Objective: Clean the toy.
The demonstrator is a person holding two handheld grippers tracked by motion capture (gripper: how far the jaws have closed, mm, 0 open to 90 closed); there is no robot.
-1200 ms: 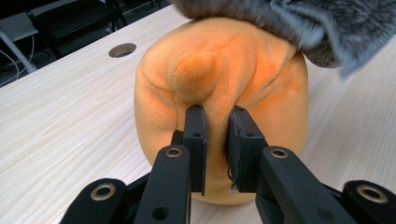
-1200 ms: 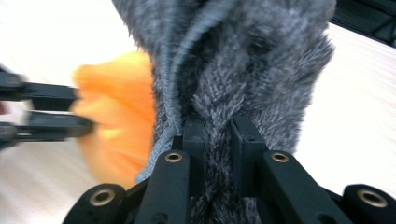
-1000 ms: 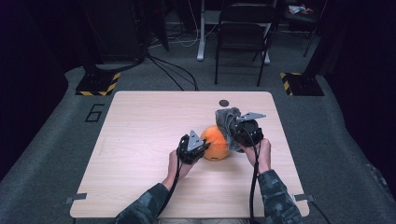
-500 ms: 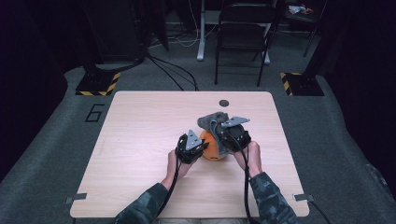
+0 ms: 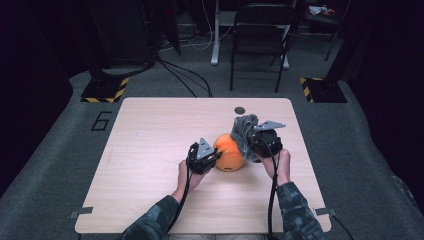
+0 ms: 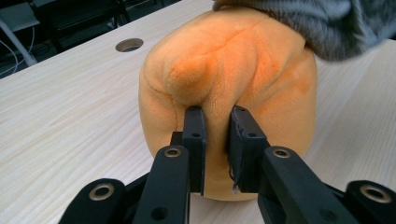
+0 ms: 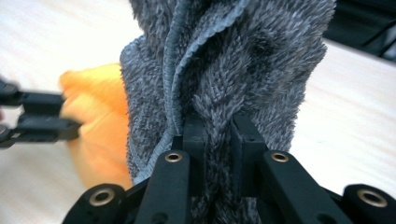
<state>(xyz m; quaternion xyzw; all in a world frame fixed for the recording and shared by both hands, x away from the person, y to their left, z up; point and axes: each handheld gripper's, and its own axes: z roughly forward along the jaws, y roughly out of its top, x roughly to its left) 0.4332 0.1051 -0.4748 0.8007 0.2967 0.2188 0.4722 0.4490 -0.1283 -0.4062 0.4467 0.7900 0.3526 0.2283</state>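
Note:
An orange plush toy [image 5: 230,154] sits on the wooden table [image 5: 150,140]. My left gripper [image 5: 215,158] is at its left side, shut on a pinched fold of the plush [image 6: 233,60]. In the left gripper view its jaws [image 6: 216,114] have just eased apart slightly, and the fold is still between them. My right gripper [image 5: 254,144] is shut on a grey fuzzy cloth [image 5: 244,130], held bunched against the plush's right side. The cloth [image 7: 233,56] stands up from the jaws [image 7: 217,122], with the plush [image 7: 98,116] behind it and the left gripper [image 7: 42,122] beyond.
A small round hole [image 5: 240,110] lies in the tabletop near its far edge. A black folding chair [image 5: 260,30] stands on the carpet beyond the table. Cables trail across the floor at the back.
The right gripper swung left with the grey cloth over the plush, then came back a little to the right and lower. The left hand kept still.

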